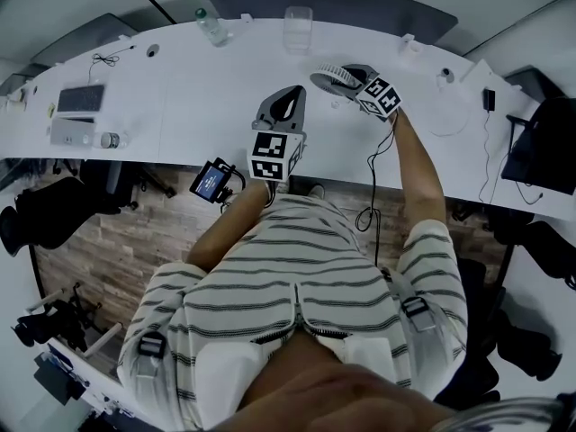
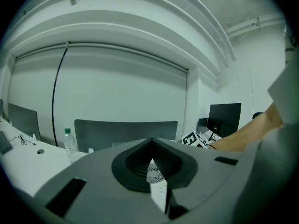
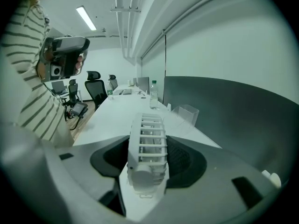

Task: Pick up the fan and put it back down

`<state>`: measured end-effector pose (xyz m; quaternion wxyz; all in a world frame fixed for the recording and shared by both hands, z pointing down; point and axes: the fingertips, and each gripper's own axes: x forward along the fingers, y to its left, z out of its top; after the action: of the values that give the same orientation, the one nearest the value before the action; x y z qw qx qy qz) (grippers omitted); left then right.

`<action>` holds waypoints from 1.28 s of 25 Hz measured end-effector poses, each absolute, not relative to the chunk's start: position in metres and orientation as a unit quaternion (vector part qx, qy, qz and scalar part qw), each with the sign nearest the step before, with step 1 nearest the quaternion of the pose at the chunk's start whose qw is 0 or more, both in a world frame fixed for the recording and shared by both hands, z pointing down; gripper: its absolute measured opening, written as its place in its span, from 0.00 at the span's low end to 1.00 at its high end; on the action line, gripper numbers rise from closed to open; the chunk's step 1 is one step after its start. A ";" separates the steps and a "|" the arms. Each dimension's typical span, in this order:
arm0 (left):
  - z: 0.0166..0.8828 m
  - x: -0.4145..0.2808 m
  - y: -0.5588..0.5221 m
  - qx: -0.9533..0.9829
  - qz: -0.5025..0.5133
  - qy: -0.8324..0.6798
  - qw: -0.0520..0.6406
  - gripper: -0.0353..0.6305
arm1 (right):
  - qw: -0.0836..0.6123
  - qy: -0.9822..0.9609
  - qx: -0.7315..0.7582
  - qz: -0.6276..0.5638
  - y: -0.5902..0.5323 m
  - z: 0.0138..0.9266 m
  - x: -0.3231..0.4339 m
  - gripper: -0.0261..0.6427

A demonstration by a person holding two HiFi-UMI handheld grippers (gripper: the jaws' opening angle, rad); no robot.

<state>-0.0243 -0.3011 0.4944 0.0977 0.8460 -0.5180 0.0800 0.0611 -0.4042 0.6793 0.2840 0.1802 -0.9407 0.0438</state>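
A small white fan (image 1: 331,77) with a round slatted cage is at the back of the white table (image 1: 180,97). My right gripper (image 1: 349,79) is shut on it. In the right gripper view the fan (image 3: 147,146) shows edge-on between the jaws, its hub toward the camera. Whether it touches the table is not visible. My left gripper (image 1: 285,99) hovers over the table's near part, left of the fan, pointing away from me. Its jaws meet at the tips with nothing held. The left gripper view shows the fan (image 2: 153,171) through the gap under the tips of that gripper (image 2: 152,141).
A water bottle (image 1: 211,27) and a clear plastic box (image 1: 298,25) stand at the table's far edge. A keyboard (image 1: 81,99) lies far left. A small screen device (image 1: 212,183) hangs at the near edge, and a cable (image 1: 373,187) drops from my right arm. Office chairs (image 1: 549,147) flank the table.
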 end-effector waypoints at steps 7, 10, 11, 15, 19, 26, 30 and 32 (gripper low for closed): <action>0.497 -0.018 -0.302 0.850 0.082 -0.511 0.101 0.06 | 0.305 -0.934 0.178 0.051 -0.407 0.682 0.061 0.38; 0.498 -0.014 -0.302 0.852 0.084 -0.507 0.102 0.06 | 0.305 -0.933 0.185 0.056 -0.407 0.682 0.063 0.38; 0.499 -0.014 -0.302 0.852 0.084 -0.506 0.103 0.06 | 0.304 -0.932 0.188 0.058 -0.407 0.681 0.064 0.38; 0.498 -0.012 -0.302 0.855 0.084 -0.501 0.103 0.06 | 0.304 -0.931 0.194 0.058 -0.405 0.675 0.065 0.38; 0.498 -0.008 -0.301 0.858 0.082 -0.498 0.101 0.06 | 0.297 -0.932 0.198 0.060 -0.403 0.668 0.069 0.38; 0.496 -0.010 -0.299 0.859 0.078 -0.496 0.103 0.06 | 0.266 -0.936 0.222 0.064 -0.399 0.642 0.075 0.38; 0.495 -0.010 -0.296 0.861 0.076 -0.493 0.103 0.06 | 0.244 -0.935 0.246 0.072 -0.396 0.629 0.076 0.38; 0.493 -0.009 -0.294 0.862 0.076 -0.491 0.101 0.06 | 0.234 -0.935 0.257 0.074 -0.394 0.623 0.076 0.35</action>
<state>-0.0092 -0.2939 0.4929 0.1014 0.8622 -0.4905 0.0759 0.0757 -0.3939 0.6228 0.2341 0.2568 -0.9348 0.0736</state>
